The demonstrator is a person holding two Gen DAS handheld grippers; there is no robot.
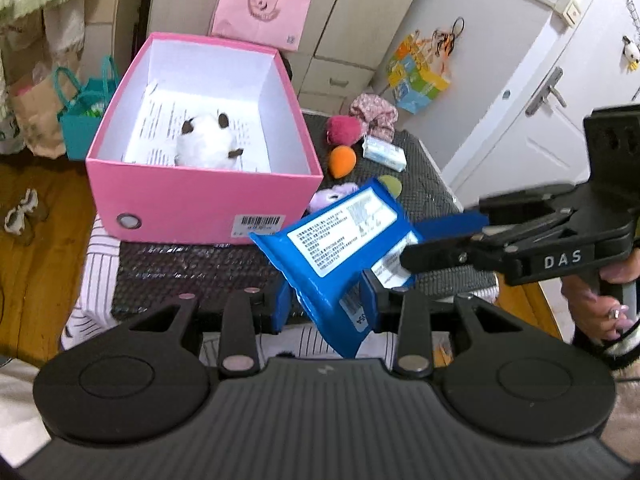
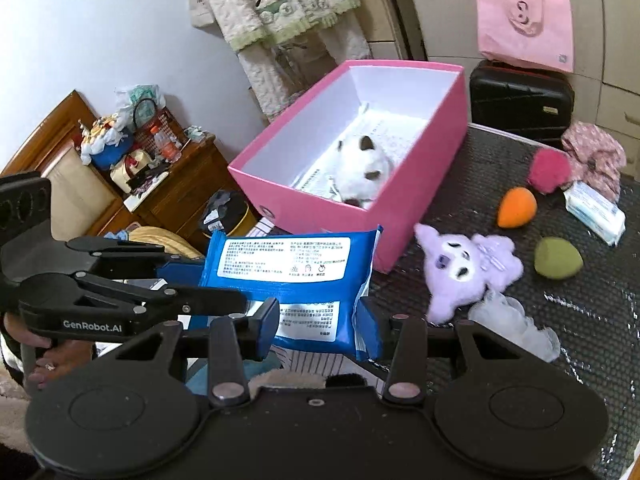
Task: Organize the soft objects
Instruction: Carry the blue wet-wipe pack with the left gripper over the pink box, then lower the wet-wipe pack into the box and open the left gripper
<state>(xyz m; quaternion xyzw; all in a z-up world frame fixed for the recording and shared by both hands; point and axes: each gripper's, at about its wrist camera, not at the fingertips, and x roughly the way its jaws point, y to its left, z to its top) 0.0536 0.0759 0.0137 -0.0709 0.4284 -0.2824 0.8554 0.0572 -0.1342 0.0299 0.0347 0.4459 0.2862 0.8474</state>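
A: Both grippers on the blue wipes pack (image 1: 340, 240), held up in the air just in front of the pink box (image 1: 200, 200), near its front right corner.

B: Left gripper (image 1: 326, 304) clamped tight on the pack's lower end, blue fingers (image 1: 280, 308) pressing either side, pack tilted up and away toward the box.

A: Right gripper (image 2: 316, 328) closed on the other end, jaws roughly halfway, blue pads against the pack's sides. From the left wrist view, coming in from the right, one black finger (image 1: 436, 256) lying across the white label.

B: Printed label side facing the cameras. Pack slightly crumpled between the two grips.

A: Inside the box, a white plush toy (image 1: 208, 142) with dark ears, lying on printed paper on the box floor.

B: Out on the dark mat (image 2: 560, 320) beside the box: purple plush (image 2: 468, 264) just off the box corner, orange sponge (image 2: 516, 208) and green sponge (image 2: 558, 258) further right, well apart from the pack.

A: Red pompom (image 2: 550, 170) behind the orange one, touching a floral fabric piece (image 2: 596, 156). Small white tissue packet (image 2: 596, 212) just in front of that.

B: Something pale and fluffy (image 2: 516, 324) below the purple plush, too blurred to identify.

A: Pink paper bag (image 2: 524, 28) standing behind the box.
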